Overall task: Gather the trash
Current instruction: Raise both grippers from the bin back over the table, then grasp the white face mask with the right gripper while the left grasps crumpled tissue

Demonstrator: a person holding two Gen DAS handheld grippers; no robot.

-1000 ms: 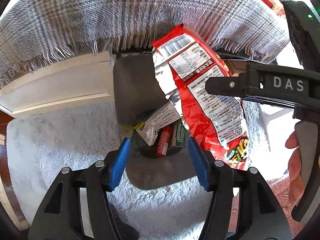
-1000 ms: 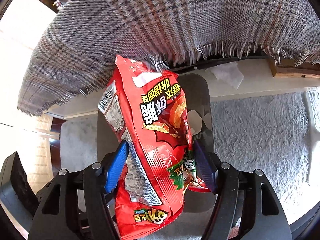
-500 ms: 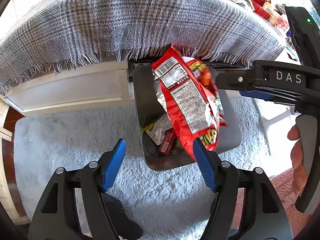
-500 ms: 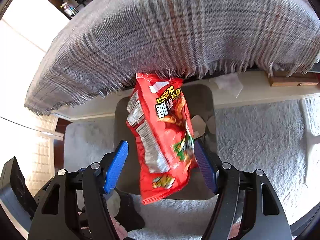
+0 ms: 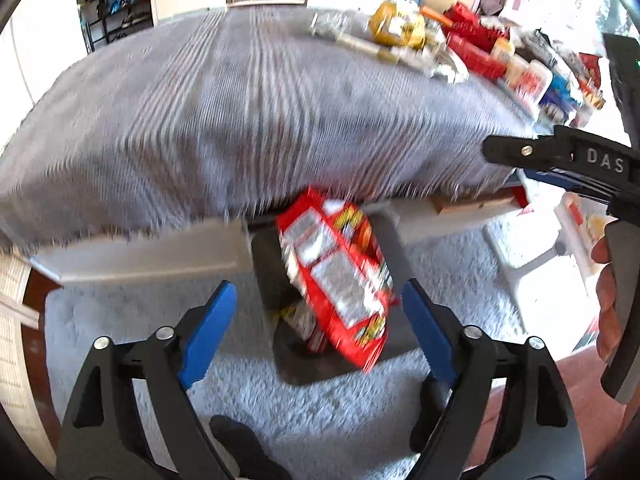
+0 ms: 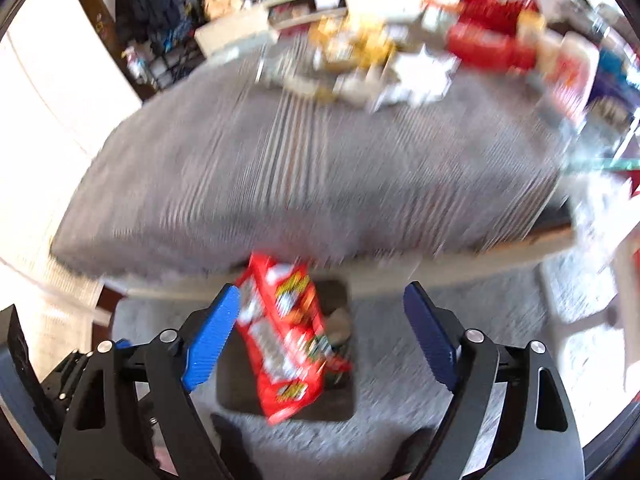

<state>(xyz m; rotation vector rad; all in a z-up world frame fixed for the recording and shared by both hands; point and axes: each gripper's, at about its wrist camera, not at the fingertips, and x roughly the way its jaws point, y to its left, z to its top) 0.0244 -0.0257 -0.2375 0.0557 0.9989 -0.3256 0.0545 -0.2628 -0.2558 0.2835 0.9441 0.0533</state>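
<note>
A red snack bag (image 5: 340, 284) stands tilted in the dark grey trash bin (image 5: 268, 272) on the floor, sticking out above its rim; it also shows in the right wrist view (image 6: 284, 332) in the bin (image 6: 344, 404). Smaller wrappers (image 5: 296, 316) lie inside the bin. My left gripper (image 5: 316, 328) is open and empty, above and in front of the bin. My right gripper (image 6: 316, 336) is open and empty, above the bin; its side shows in the left wrist view (image 5: 560, 160).
A table with a grey plaid cloth (image 5: 240, 120) overhangs the bin. Snack packets and boxes (image 5: 460, 44) crowd its far right part, blurred in the right wrist view (image 6: 420, 52). A pale shaggy rug (image 5: 340, 420) covers the floor. A white stool (image 5: 536, 248) stands right.
My right gripper opened and let the red bag drop into the bin. Both grippers rose and pulled back, so the tabletop came into view.
</note>
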